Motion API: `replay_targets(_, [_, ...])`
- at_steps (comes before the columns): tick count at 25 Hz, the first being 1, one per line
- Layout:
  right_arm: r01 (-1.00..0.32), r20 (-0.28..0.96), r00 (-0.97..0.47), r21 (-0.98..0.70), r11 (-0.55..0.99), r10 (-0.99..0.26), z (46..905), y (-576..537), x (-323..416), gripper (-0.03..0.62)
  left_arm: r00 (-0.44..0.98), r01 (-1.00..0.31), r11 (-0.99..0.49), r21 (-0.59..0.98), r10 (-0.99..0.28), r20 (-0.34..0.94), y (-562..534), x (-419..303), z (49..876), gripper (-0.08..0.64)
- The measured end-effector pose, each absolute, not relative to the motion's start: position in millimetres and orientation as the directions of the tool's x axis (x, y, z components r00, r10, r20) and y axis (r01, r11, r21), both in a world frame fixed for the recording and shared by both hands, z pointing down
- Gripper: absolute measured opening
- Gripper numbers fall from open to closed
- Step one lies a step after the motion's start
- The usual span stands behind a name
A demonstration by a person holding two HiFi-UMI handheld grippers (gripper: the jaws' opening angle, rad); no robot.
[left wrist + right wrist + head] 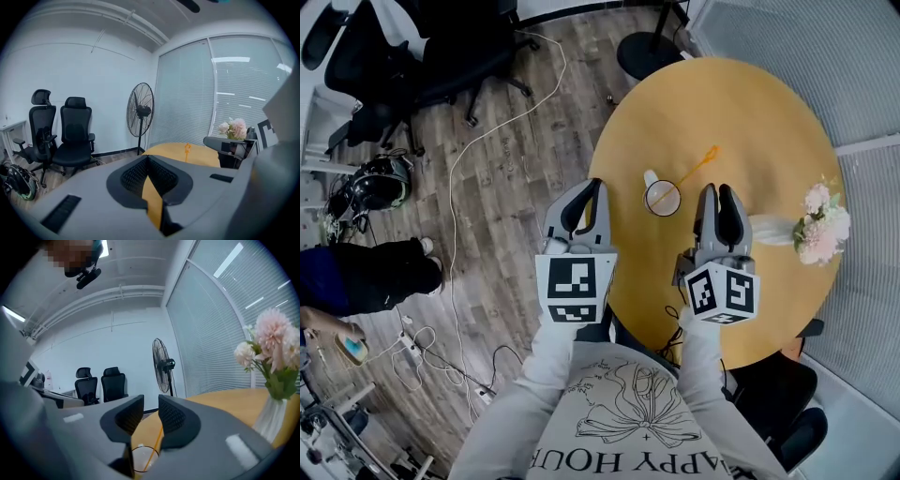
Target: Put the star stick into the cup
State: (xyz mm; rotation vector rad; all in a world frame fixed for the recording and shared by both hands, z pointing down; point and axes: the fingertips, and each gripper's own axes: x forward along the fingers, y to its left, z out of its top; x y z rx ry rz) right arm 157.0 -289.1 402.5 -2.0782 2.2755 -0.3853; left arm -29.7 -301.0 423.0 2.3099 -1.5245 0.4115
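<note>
Lettering reading "HAPPY HOU", cut off at the frame edge, runs beneath a line-drawn flower on the person's pale sweatshirt [619, 422], the only legible writing in the head view. Black-and-white square markers cover the left cube [574, 286] and the right cube [722, 292].

On the round yellow table [750, 112], a white handled cup [662, 198] holds the lower end of the yellow star stick [694, 169]. The stick leans out over the rim, away from the person, with its star end raised clear of the cup. The cup appears to hold nothing else, though its inside is small in view. Near the table's right edge, a white vase [773, 232] holds pink and white flowers [820, 223].

The left gripper [596, 186] hovers at the table's left edge, its jaws pressed together at the tips with nothing between them. The right gripper [718, 192] hangs just right of the cup, between the cup and the vase. Its jaws are slightly spread and grip nothing, and in the right gripper view the cup and stick show below the gap.

Beyond the table, a black pedestal fan [140, 110] stands beside closed window blinds [187, 93]. Two black office chairs [75, 136] sit against a white wall, and a white cable [459, 187] trails across the wood floor [506, 122].
</note>
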Motion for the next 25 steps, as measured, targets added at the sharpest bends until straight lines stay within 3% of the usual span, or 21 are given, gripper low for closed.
replay_targets(7, [-0.978, 0.077, -0.093, -0.193, 0.077, -0.993, 365, -274, 162, 0.011, 0.381, -0.924, -0.367, 0.111, -0.851, 0.36, -293, -28, 384, 0.006])
replay_targets(25, [-0.979, 0.003, -0.099, -0.182, 0.097, -0.995, 320, -243, 161, 0.011, 0.38, -0.924, -0.375, 0.07, -0.883, 0.274, -263, -34, 332, 0.006])
